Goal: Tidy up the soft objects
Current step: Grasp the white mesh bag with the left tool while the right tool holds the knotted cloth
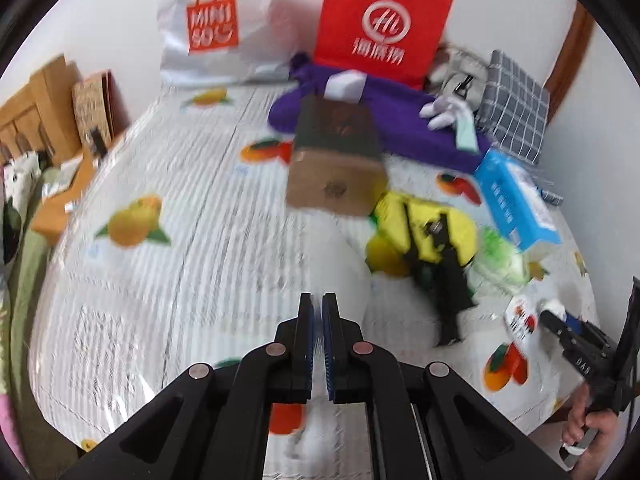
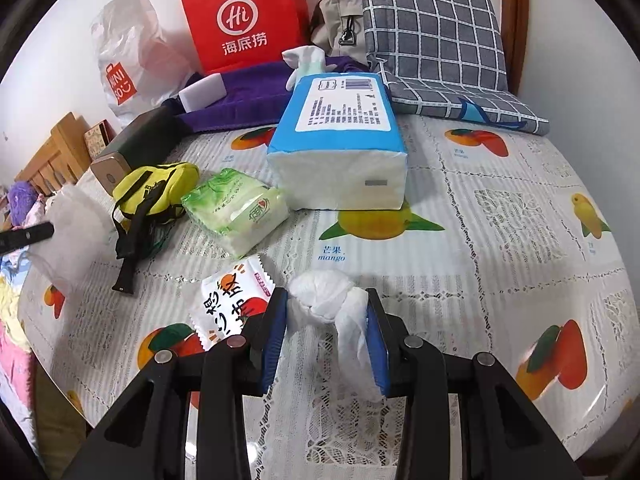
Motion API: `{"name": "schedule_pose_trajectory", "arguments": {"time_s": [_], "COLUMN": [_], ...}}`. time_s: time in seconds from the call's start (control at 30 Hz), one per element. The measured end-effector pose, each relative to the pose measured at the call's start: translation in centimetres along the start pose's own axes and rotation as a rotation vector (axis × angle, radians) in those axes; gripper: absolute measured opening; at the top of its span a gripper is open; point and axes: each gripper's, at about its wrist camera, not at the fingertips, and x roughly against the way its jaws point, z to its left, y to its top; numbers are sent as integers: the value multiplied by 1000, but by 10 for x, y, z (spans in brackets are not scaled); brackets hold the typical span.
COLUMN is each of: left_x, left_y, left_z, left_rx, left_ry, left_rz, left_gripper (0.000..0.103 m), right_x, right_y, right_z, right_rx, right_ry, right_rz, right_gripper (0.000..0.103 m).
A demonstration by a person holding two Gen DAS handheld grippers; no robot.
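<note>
Crumpled white tissue [image 2: 324, 300] is sitting between the blue pads of the right gripper [image 2: 327, 298], low over the near part of the fruit-printed tablecloth [image 2: 480, 240]. The fingers are standing partly apart and pressing on the wad from both sides, with a loose tail of it hanging down past the right pad.

Just left of that gripper a white snack packet [image 2: 232, 304] with an orange print is lying flat on the cloth, one corner tucking under the left finger. Beyond it a green pack of wipes [image 2: 236, 212] is resting near the front of a large blue and white tissue pack [image 2: 340, 140]. A yellow pouch [image 2: 156, 188] with a black strap is lying beside the wipes, and a brown and dark box [image 2: 132, 148] is sitting just behind the pouch.

The left gripper [image 1: 318, 300] is pinching its fingers fully together on a thin white tissue sheet [image 2: 76, 228], which is hanging off the tips above the table's left side. The left wrist view is blurring, so the sheet's outline is hard to read there.

Further back a purple cloth [image 2: 240, 92] is spreading across the table, with a red paper bag [image 2: 244, 20], a white plastic bag [image 2: 128, 60], a grey bag [image 2: 340, 20] and a checked cushion [image 2: 436, 40] standing along the wall.
</note>
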Motion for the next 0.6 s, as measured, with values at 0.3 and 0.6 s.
{"name": "schedule_pose_trajectory", "arguments": {"time_s": [0.3, 0.6], "left_x": [-25, -43], "left_y": [-16, -12], "left_z": [9, -14], "left_rx": [-24, -56], "left_ry": [1, -38], "left_rz": [45, 38], "left_gripper": [52, 84], "right_x": [-7, -9], "right_y": [-4, -3], "right_z": [5, 3], "right_rx": [15, 21], "right_ry": [-3, 9], "right_rz": [-6, -10], "right_gripper": [38, 38]}}
